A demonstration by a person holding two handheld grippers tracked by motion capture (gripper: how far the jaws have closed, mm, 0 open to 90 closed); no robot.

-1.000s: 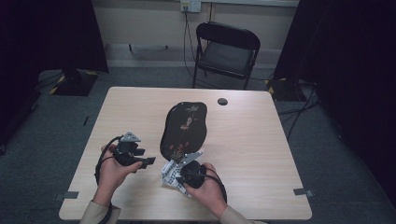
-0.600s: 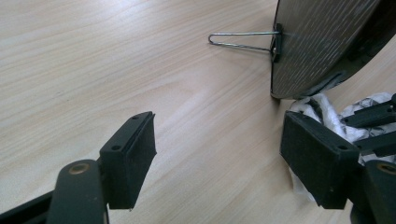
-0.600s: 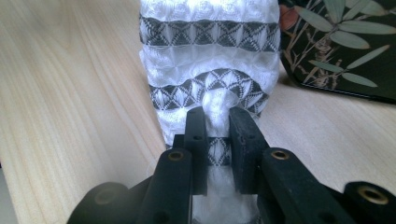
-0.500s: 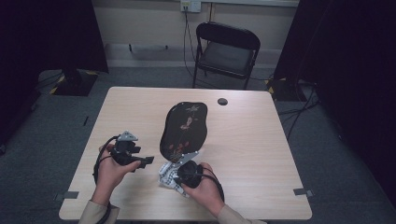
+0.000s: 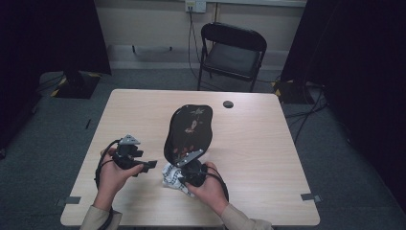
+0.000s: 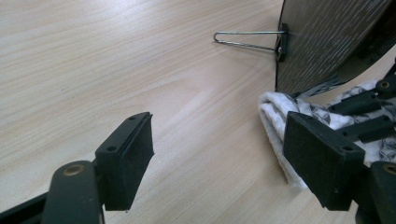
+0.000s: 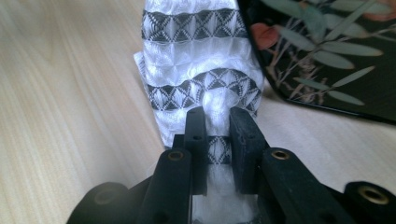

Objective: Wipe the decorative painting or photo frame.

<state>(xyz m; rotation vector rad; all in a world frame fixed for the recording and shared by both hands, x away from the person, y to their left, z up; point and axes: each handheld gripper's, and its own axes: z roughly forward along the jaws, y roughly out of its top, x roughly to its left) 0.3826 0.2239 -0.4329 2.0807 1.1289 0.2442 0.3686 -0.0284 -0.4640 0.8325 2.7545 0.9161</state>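
cloth partly hidden behind right gripper

The high view looks down and forward; both gripper views sit close, sharing the cloth at six o'clock

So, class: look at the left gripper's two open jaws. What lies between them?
Only bare wooden table lies between the left gripper jaws, as the left gripper view shows. The patterned white cloth sits just beyond the right-hand jaw, beside the black stand-up mirror.
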